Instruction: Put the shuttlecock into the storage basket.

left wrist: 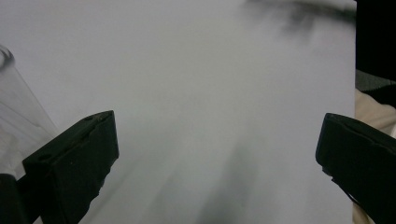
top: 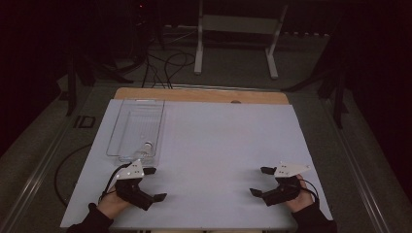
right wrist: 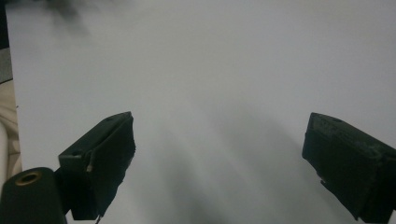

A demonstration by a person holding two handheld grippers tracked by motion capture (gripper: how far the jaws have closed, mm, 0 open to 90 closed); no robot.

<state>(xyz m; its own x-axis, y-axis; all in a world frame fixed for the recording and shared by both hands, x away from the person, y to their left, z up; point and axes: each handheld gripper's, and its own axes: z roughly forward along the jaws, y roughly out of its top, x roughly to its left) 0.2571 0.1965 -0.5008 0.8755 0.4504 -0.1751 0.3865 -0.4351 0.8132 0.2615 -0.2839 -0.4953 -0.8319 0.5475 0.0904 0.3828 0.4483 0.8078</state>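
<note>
Near my table edge both grippers rest idle — left gripper (top: 154, 183) and right gripper (top: 259, 181) jaws wide apart, empty — clear tray (top: 127, 145) just beyond the left one, handy for reaching.

Left gripper (top: 154, 184) at lower left of frame, jaws spread wide. Right gripper (top: 260, 181) at lower right, jaws likewise wide apart. Each is held in one hand.

Clear glossy plastic tray (top: 127, 127), matt white sheet (top: 223, 145)
</note>
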